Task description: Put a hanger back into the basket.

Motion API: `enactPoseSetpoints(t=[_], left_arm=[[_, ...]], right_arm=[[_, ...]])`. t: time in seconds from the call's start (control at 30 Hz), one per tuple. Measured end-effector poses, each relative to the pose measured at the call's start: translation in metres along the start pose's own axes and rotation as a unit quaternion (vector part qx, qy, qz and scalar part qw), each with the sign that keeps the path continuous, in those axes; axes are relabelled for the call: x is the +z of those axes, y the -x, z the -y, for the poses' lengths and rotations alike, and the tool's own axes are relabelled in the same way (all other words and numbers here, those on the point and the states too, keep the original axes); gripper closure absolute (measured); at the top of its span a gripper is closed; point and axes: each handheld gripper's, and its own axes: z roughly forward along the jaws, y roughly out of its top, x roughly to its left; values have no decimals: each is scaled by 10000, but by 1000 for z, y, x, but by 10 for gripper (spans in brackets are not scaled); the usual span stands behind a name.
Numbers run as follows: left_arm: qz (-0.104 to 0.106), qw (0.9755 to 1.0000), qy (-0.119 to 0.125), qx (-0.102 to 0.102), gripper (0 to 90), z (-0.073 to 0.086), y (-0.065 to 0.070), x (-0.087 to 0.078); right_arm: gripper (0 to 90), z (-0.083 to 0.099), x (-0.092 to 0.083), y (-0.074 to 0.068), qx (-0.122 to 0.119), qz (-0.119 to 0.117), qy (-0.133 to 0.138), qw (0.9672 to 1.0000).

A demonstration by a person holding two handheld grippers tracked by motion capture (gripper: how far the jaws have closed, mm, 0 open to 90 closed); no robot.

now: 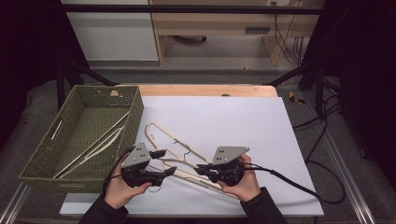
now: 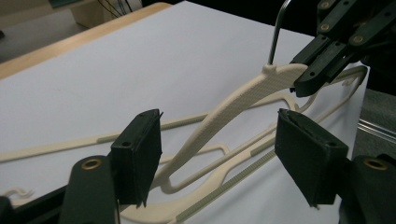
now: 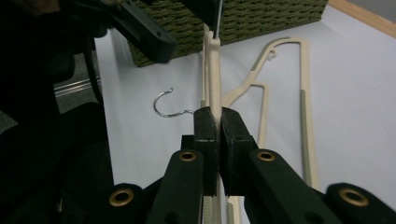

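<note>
Cream plastic hanger (image 3: 213,70) clamped in right gripper (image 3: 218,122), far end cut off by its jaws, ribbed shoulder passing between spread left gripper (image 2: 217,140) pads untouched, second hanger (image 3: 306,102) flat beside, wicker basket (image 1: 84,122) beyond

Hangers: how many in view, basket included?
3 for sure: one hanger clamped in the right gripper, a second hanger flat on the white sheet, a third hanger in the green basket. Bars there overlap, so a fourth may hide.
</note>
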Motion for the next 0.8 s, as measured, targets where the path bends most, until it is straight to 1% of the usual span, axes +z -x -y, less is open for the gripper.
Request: enactPoseSetpoints(t=[0.07,0.13,0.17,0.3,0.37,0.4,0.43,0.47,0.6,0.63,0.73,0.8], left_arm=[[93,9999,-110,34,386,2,0,4],[130,9997,-184,102,432,4,1,8],[132,9996,-203,111,465,4,1,8],[49,9992,-340,225,586,5,0,8],[84,9989,-368,261,605,5,0,8],[68,9987,-388,322,615,6,1,9],[68,9987,-388,322,625,6,1,9],[24,9980,-437,460,637,5,3,9],[-30,9966,-521,631,671,4,7,7],[-48,9961,-564,679,680,3,8,7],[-61,9956,-576,735,704,2,12,7],[-59,9949,-624,796,725,1,14,7]], right_arm=[[872,-1,0,-2,-24,-69,16,10000],[872,-2,1,-3,-34,-163,34,9999],[872,-2,1,-4,-42,-208,12,9998],[871,-1,2,-4,-69,-266,-52,9996],[871,-1,3,-4,-65,-300,-70,9995],[871,-1,3,-4,-69,-313,-86,9994],[871,-1,3,-4,-69,-313,-86,9994],[871,-1,2,-3,-69,-330,-115,9994],[864,-1,1,-2,-65,-362,-138,9992],[860,-1,0,-2,-78,-344,-137,9993],[838,-1,-1,-1,-130,-239,-123,9996],[815,-1,-2,-1,-131,-132,-143,9997]])
